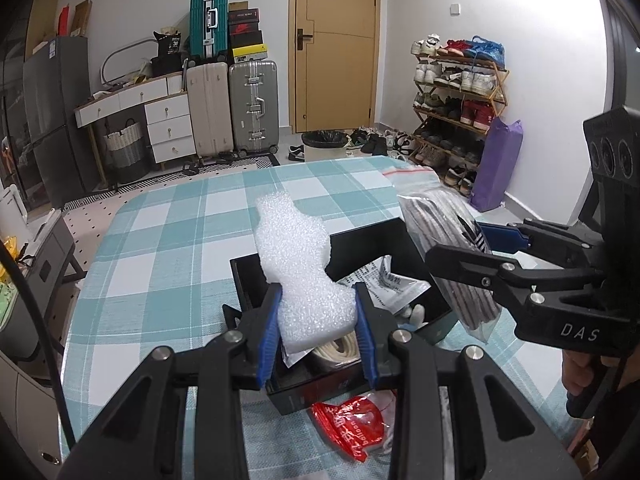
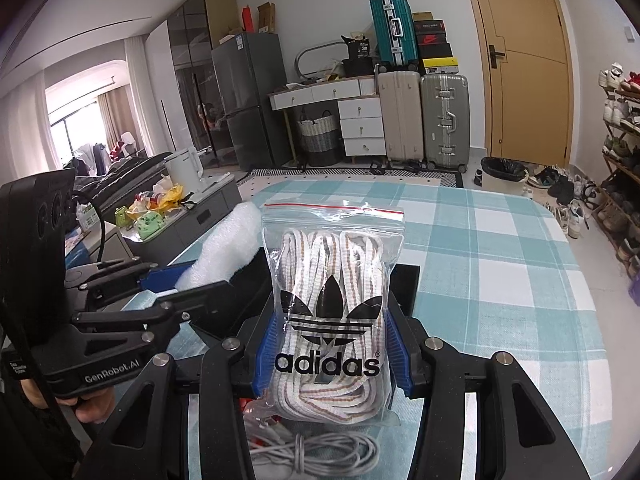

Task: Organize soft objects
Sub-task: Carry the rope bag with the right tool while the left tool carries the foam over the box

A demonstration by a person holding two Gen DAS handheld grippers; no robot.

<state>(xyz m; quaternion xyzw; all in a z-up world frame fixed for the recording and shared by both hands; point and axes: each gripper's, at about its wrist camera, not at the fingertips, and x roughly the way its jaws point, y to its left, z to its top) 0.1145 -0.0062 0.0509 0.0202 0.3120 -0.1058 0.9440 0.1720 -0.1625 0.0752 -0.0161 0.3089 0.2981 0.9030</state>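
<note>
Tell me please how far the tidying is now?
Done: papers and a rolled white strap already lie in the black box. In hand: the left claw grips white foam above it; the right claw holds the bag of shoelaces. Left: red balloon packet and white cable on the table.

**Checks, Stripes and a Splash of Red**

From my remote seat I see a tablecloth (image 1: 168, 240) checked in teal, pale aqua and white. The foam piece (image 1: 298, 264) is plain white, pebbled all over. My left gripper (image 1: 318, 332) and right gripper (image 2: 330, 344) are black with blue ribbed pads (image 1: 270, 336). The clear zip bag (image 2: 332, 280) carries a red seal line and a black trefoil logo; its laces are white with tan stripes. The box (image 1: 368, 248) is black. A red packet (image 1: 356, 428) bears white lettering. The coiled cable (image 2: 316, 452) is white. Behind, the door (image 1: 336, 44) is mustard yellow and one suitcase (image 1: 208, 20) teal.
</note>
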